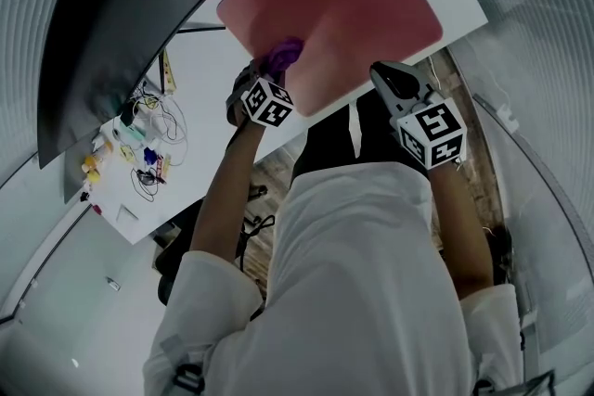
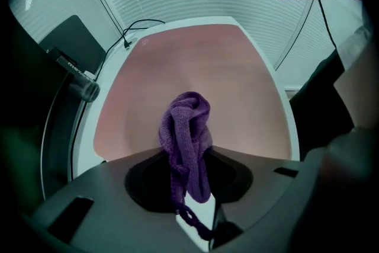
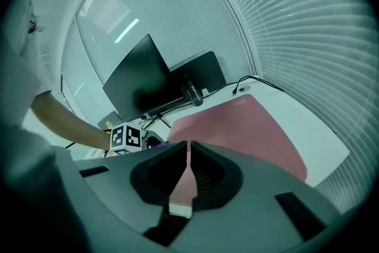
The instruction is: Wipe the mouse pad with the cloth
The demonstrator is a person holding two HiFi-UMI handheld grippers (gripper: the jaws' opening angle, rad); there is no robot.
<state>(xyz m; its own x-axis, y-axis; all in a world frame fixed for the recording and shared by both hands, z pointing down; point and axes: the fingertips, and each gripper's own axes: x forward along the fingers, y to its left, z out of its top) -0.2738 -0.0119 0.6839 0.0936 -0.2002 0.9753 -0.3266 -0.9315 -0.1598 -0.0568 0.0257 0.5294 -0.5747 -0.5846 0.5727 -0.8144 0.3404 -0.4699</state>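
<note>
The left claw [image 1: 269, 74] is clamped on a bunched purple cloth [image 2: 188, 127], which sits over the near left part of the pink mouse pad [image 1: 353, 5]; whether it presses on the pad I cannot tell. The right claw [image 3: 188, 157] is closed on nothing, hovering just off the pad's near right edge. To wipe well, I judge: lower the bunch until it flattens on the pad; sweep in overlapping strokes toward the pad's far edge; pin the pad's near right corner against the tabletop [image 1: 459, 9] if the pad slides.
</note>
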